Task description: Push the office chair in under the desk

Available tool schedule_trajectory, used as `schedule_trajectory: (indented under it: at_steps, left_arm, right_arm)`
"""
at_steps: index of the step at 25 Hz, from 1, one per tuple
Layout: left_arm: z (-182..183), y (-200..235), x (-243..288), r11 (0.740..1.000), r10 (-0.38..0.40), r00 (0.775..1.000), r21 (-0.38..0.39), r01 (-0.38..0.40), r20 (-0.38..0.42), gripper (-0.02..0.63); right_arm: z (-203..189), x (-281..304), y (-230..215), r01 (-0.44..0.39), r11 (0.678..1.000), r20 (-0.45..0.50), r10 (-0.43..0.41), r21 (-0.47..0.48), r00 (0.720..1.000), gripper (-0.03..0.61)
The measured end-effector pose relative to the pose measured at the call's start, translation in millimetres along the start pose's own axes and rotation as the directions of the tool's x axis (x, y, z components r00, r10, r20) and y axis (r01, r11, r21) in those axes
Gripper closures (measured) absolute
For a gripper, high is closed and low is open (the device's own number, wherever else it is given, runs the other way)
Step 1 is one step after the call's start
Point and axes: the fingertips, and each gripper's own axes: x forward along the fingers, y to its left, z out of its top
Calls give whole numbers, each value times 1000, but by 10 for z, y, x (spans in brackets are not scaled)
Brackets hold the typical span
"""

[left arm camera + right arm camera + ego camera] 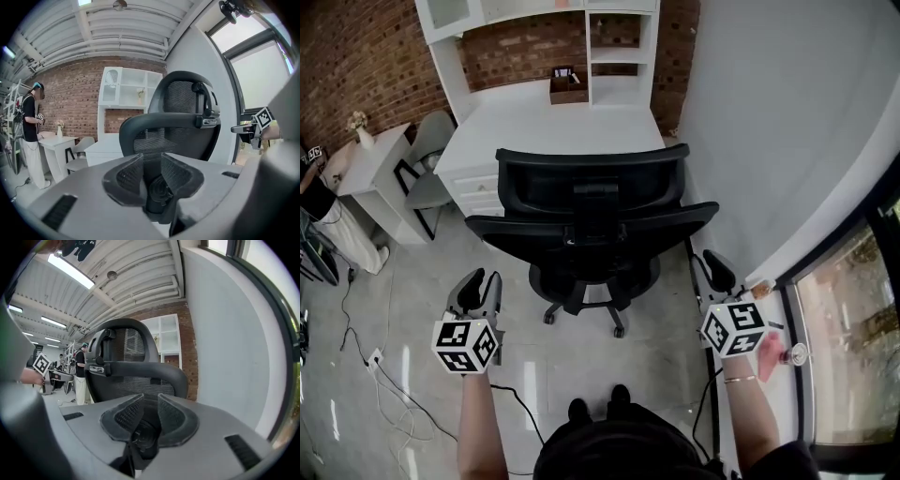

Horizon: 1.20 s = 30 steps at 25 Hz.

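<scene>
A black mesh office chair (pixel 591 202) stands with its back toward me, its seat just in front of the white desk (pixel 553 127) with shelves above. My left gripper (pixel 478 283) hovers behind the chair's left side, apart from it. My right gripper (pixel 713 272) hovers behind its right side, also apart. In the left gripper view the jaws (pixel 151 160) stand a narrow gap apart with nothing between them, and the chair back (pixel 183 126) rises ahead. The right gripper view shows the same: jaws (pixel 150 401) slightly apart and empty, chair back (pixel 136 376) ahead.
A wooden box (pixel 568 86) sits on the desk. A small grey chair (pixel 427 169) and a white side table (pixel 366 164) stand to the left. Cables (pixel 384 375) trail on the floor. A grey wall (pixel 769 122) and a window (pixel 844 347) close the right side. A person (pixel 30 131) stands far left.
</scene>
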Motion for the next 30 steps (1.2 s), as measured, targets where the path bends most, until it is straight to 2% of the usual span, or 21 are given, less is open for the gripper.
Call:
schedule_trajectory:
  at_steps: [5, 9, 19, 24, 30]
  left_arm:
    - [12, -418, -46, 998, -63, 998, 3, 63, 15, 565]
    - [-46, -758, -93, 994, -107, 994, 8, 107, 6, 601]
    - [-219, -1424, -143, 983, -175, 985, -58, 174, -12, 604]
    - [-272, -1565, -136, 984, -170, 985, -65, 168, -20, 605]
    - [-265, -1678, -143, 988, -148, 989, -54, 147, -22, 604]
  right_arm:
    - [-143, -185, 321, -29, 999, -18, 30, 37, 999, 559]
    - [-255, -297, 481, -47, 996, -29, 50, 81, 998, 573]
    - [-446, -435, 867, -137, 990, -85, 140, 46, 986, 574]
    - [-481, -460, 952, -184, 983, -84, 186, 21, 979, 574]
    - [-502, -473, 926, -222, 974, -73, 224, 37, 972, 574]
